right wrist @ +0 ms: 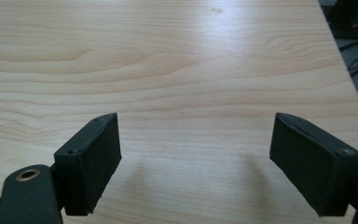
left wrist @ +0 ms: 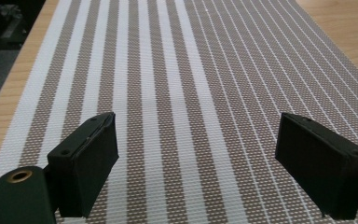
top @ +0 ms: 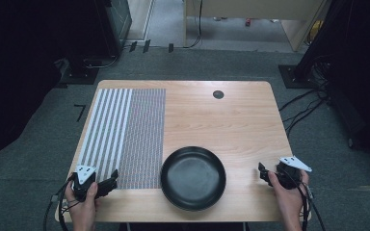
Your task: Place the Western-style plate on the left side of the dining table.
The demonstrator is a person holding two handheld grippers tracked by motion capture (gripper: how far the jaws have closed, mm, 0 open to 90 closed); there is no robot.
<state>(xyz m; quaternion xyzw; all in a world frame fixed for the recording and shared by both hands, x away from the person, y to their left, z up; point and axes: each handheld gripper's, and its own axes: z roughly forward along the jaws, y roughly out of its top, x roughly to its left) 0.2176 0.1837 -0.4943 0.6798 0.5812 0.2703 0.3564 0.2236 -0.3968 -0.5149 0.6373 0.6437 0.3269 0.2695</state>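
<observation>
The black pan [top: 193, 177] sits at the near edge of the counter [top: 231, 115], and it serves as the landmark for everything else. The left gripper [top: 107, 182] waits to the left of the pan, over the near end of the striped mat [top: 125, 134]; the right gripper [top: 265, 173] waits to the right of the pan, over bare wood. Both stand apart from the pan, one on each side, which reads as a ready stance before either hand commits to a reach. In the left gripper view the jaws are spread wide with nothing between them, and the mat's brown and white stripes run away ahead. In the right gripper view the jaws are likewise released and empty above the pale wood grain.

The pan is round, shallow and matte black, with a low curved rim and an empty inside; no handle can be made out. Its left edge lies just beside the mat's right border, apparently touching or slightly overlapping it. A small dark round hole [top: 218, 94] sits far beyond the pan, near the counter's back edge.
</observation>
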